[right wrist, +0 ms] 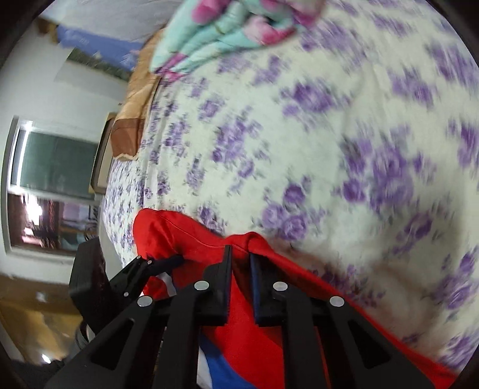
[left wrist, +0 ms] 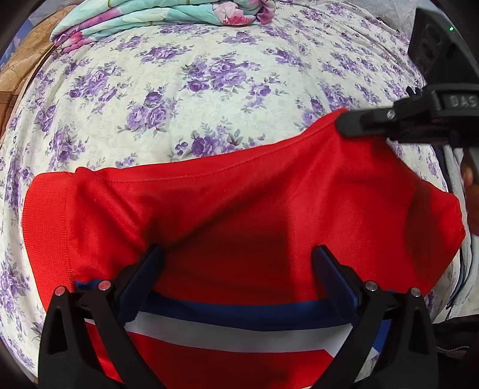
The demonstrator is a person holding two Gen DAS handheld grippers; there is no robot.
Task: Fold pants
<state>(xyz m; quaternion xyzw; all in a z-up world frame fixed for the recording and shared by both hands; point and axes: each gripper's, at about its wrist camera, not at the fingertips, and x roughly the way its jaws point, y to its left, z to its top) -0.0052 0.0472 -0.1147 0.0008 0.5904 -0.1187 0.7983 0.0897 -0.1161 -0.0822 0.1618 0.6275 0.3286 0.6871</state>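
Two grippers on red knit pants point(left wrist: 227, 203) with blue-white stripe, lying folded on purple-floral bedsheet point(left wrist: 185, 98), left gripper point(left wrist: 239, 260) jaws spread wide, pressing down on fabric, right gripper point(right wrist: 239, 257) clamped on far hem corner, raising it, folded teal floral quilt point(left wrist: 155, 18) beyond.

- Left wrist view: sharp, evenly bright, soft indoor light.
- A dark shadow lies on the pants point(left wrist: 239, 209).
- Right wrist view: motion blur smears the sheet point(right wrist: 329, 134).
- Fisheye bends edges; black corners.
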